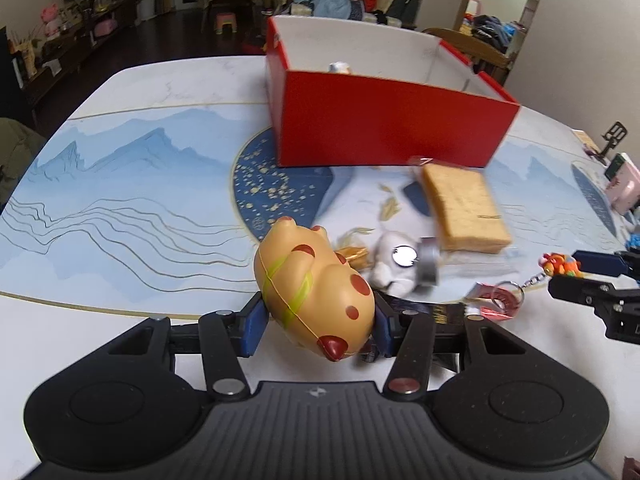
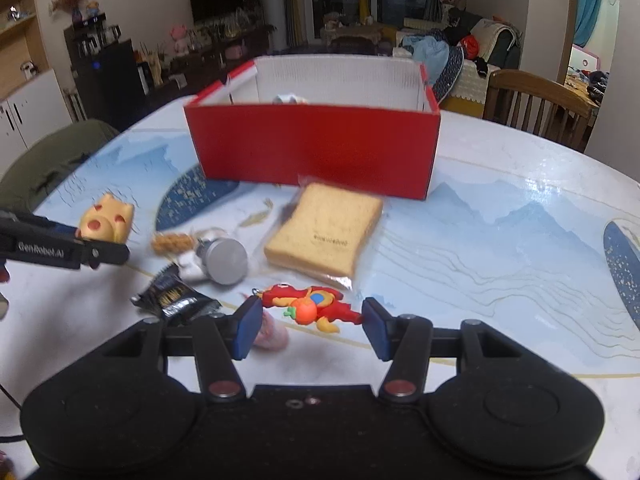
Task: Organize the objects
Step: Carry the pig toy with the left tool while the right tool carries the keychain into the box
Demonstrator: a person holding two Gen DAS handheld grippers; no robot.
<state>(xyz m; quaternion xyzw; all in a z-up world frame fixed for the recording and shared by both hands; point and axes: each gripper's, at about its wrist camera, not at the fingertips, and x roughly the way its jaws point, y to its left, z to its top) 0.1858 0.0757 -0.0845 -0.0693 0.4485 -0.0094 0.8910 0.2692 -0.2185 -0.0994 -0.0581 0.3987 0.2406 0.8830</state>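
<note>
Indoor light, moderately dim, cool cast on the table [image 1: 120, 184]; room behind darker. Strong fisheye bending at edges in both views, black vignette in the corners. Motion blur across both views: red box [image 2: 316, 148] soft-edged, bread slice [image 1: 464, 208] smeared. Bright specular glare spot on the metal cylinder [image 1: 404, 256]. Shadows beneath objects faint, diffuse.

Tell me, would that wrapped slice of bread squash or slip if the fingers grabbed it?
Probably both. The bread looks thick and spongy, so it would likely dent under a squeeze. Its clear wrapper looks glossy and loose at the edges, so it might slide. Lying flat on the table, it shouldn't roll.
</note>
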